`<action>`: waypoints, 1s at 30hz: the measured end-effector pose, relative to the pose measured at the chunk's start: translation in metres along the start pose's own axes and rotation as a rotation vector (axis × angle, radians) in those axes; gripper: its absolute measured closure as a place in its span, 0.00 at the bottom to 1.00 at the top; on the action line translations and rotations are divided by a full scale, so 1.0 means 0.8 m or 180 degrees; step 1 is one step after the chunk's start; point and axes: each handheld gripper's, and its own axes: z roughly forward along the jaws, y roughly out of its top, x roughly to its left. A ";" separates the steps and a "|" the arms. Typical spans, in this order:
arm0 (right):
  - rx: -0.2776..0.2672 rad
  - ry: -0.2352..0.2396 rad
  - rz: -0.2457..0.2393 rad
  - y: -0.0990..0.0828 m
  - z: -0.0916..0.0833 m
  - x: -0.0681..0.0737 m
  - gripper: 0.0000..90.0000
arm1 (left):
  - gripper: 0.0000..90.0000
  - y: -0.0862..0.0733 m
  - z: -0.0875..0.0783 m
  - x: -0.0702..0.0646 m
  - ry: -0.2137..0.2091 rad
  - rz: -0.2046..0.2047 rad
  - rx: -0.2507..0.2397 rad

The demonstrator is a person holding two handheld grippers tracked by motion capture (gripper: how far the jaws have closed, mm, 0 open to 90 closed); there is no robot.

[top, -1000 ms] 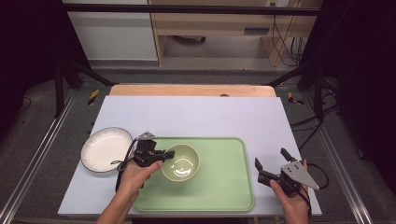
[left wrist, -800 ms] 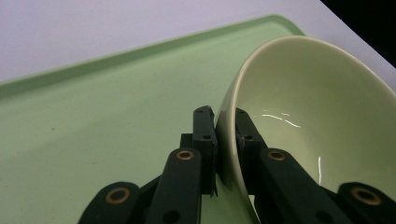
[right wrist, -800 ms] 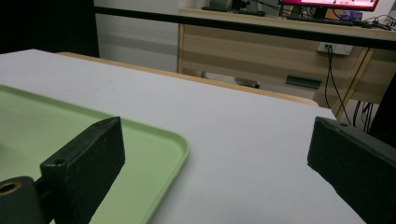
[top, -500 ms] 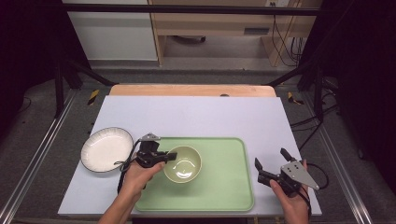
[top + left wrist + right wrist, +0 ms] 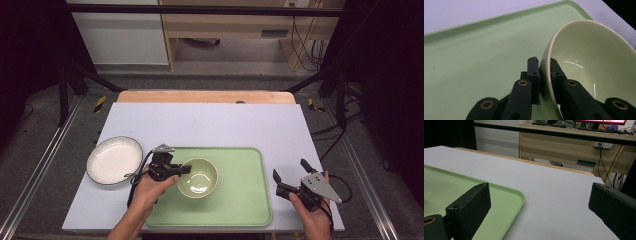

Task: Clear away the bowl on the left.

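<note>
While the bowl [image 5: 198, 177] is pinched at its left rim by the left gripper [image 5: 176, 170], the right gripper [image 5: 291, 178], spread wide, is kept far right of the tray [image 5: 240, 200].

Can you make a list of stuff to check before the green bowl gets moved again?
1. Left gripper clamped on the bowl's rim, one jaw inside and one outside: ok.
2. Green bowl sits over the green tray: ok.
3. Bowl holds nothing that could spill: ok, it looks empty.
4. Bowl flat on the tray or slightly lifted: cannot tell.
5. Right gripper open and off the tray's right edge, out of the way: ok.
6. White plate left of the tray, apart from the bowl: ok.
</note>
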 end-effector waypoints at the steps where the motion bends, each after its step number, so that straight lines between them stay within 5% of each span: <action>1: -0.0001 -0.0001 0.0001 0.000 0.000 0.000 0.05 | 0.92 0.000 0.001 0.000 -0.0003 0.0003 0.0006; 30: 0.0006 0.0004 0.0013 0.000 -0.001 -0.001 0.05 | 0.92 -0.004 0.010 0.000 0.0005 -0.0016 0.0104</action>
